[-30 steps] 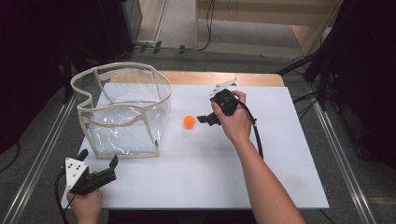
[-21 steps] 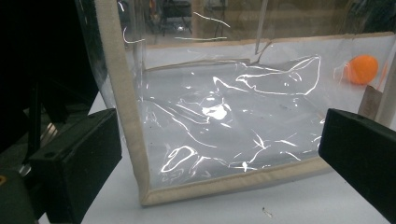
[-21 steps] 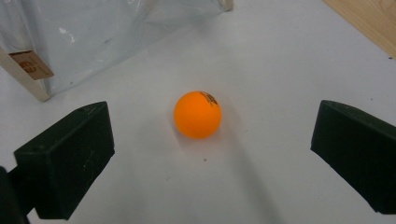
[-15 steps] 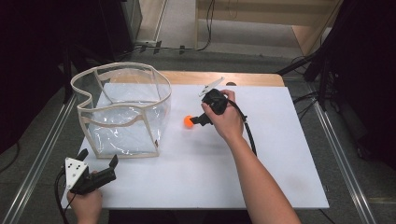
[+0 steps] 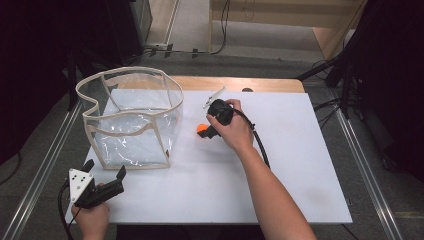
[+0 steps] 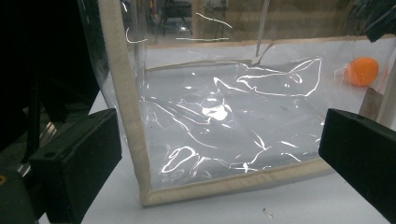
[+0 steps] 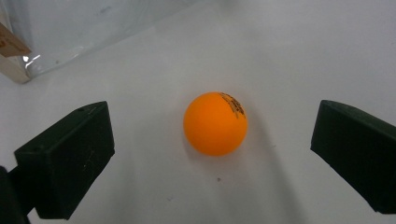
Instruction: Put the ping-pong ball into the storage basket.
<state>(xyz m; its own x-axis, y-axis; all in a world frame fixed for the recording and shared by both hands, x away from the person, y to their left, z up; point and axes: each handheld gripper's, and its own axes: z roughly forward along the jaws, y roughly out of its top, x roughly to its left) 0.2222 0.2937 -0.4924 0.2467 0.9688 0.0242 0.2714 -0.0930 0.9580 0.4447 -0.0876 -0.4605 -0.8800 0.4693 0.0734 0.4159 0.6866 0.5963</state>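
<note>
An orange ping-pong ball (image 5: 202, 130) (image 7: 215, 123) lies on the white table (image 5: 300, 150), just right of a clear plastic bag with beige trim (image 5: 131, 120) (image 6: 224, 126). My right gripper (image 5: 207, 132) (image 7: 212, 158) is open and hangs right over the ball, one jaw on each side, neither touching it. Down at the table's front left corner, my left gripper (image 5: 102, 177) (image 6: 219, 168) is open and faces the bag's near corner. Through the bag's clear wall, the left gripper view picks up the ball (image 6: 364, 71) at the far right.
The bag stands upright with its top open at the table's back left. A cable (image 5: 260, 145) trails from the right gripper along the person's forearm. Metal rails (image 5: 365, 170) run along both table sides. A strip of wood (image 5: 240, 83) shows at the far edge.
My right gripper has moved left and down toward the ball, and its jaws now stand on either side of it. The left gripper and the ball have stayed put.
</note>
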